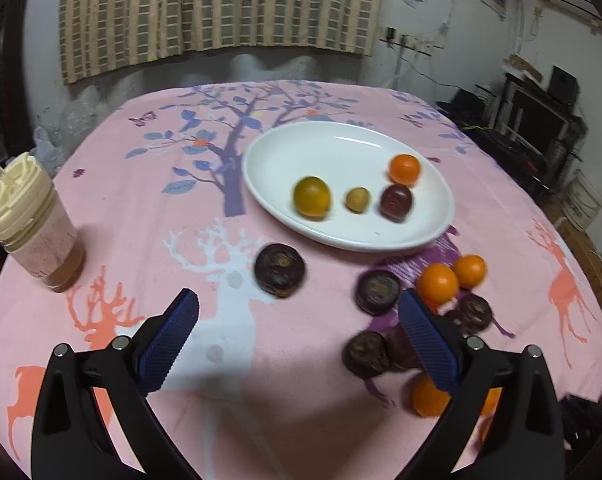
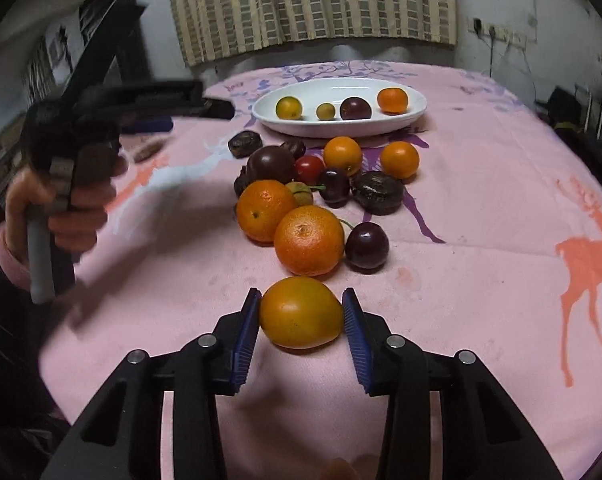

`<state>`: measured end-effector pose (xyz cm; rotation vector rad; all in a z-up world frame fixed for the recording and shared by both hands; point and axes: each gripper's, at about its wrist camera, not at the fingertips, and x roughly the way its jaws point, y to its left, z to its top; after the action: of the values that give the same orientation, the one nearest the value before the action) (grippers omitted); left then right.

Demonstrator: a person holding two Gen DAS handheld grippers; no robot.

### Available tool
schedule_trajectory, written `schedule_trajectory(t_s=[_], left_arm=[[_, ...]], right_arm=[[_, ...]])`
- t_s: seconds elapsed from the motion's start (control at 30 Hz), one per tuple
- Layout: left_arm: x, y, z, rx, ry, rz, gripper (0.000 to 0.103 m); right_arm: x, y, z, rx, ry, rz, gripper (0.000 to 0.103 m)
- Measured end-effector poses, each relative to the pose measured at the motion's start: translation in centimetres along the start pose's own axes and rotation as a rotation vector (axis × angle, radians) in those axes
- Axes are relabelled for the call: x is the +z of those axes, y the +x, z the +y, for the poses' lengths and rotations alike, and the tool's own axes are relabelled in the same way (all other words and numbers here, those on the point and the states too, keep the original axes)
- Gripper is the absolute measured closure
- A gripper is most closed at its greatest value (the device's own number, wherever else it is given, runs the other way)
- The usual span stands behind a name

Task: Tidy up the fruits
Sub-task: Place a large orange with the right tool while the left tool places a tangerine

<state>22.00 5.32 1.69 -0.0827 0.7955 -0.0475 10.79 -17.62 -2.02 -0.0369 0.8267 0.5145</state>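
A white oval plate (image 1: 341, 140) (image 2: 381, 86) sits mid-table with several small fruits in it: a yellow-green one (image 1: 311, 197), a small tan one (image 1: 357, 199), a dark plum (image 1: 396, 201) and an orange (image 1: 404, 168). My left gripper (image 1: 299, 312) is open and empty above the cloth, near dark chestnut-like fruits (image 1: 280, 270). My right gripper (image 2: 301, 310) is shut on a yellow-orange fruit (image 2: 301, 312) low over the cloth. Beyond it lies a pile of oranges (image 2: 309, 240), cherries (image 2: 366, 245) and dark fruits (image 2: 378, 192).
A pink printed tablecloth (image 1: 141, 200) covers the table. A jar with a cream lid (image 1: 31, 224) stands at the left. The left hand and its gripper show at the left of the right wrist view (image 2: 85, 160). Shelves and clutter stand beyond the right edge.
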Motion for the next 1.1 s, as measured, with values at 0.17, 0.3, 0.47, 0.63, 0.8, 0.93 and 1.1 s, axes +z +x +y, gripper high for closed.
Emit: schedule_trajectory(t_s=[0.17,0.3,0.47,0.63,0.8,0.93,1.1], left_arm=[[-3.6,-2.0,-2.9,-0.160,0.188,-0.008,0.017],[-6.4,-1.1,-5.1,-0.242,0.293,0.085,0.051],[-7.1,-0.1,-6.5,-0.249,0.331,0.116,0.056],[-6.9,1.1,-7.0,-0.264,0.333,0.146,0.059],[-6.5,1.8,-7.9,-0.267,0.346,0.153,0.059],[-6.3,2.3,-7.9,-0.305,0.327,0.179,0.067],[-6.4,1.6,-7.9,-0.290,0.334,0.160,0.068]], right_arm=[[0.0,-0.5,-0.9,0.025,0.050,-0.037,0.062],[0.0,-0.6,-0.7,0.026,0.042,-0.039,0.061],[0.0,-1.0,-0.8,0.033,0.048,-0.062,0.061],[0.0,-1.2,-1.0,0.040,0.058,-0.077,0.061],[-0.1,-1.4,-1.2,0.057,0.061,-0.089,0.061],[-0.2,-1.5,-1.3,0.063,0.064,-0.096,0.061],[-0.1,-1.7,-1.2,0.074,0.053,-0.105,0.061]])
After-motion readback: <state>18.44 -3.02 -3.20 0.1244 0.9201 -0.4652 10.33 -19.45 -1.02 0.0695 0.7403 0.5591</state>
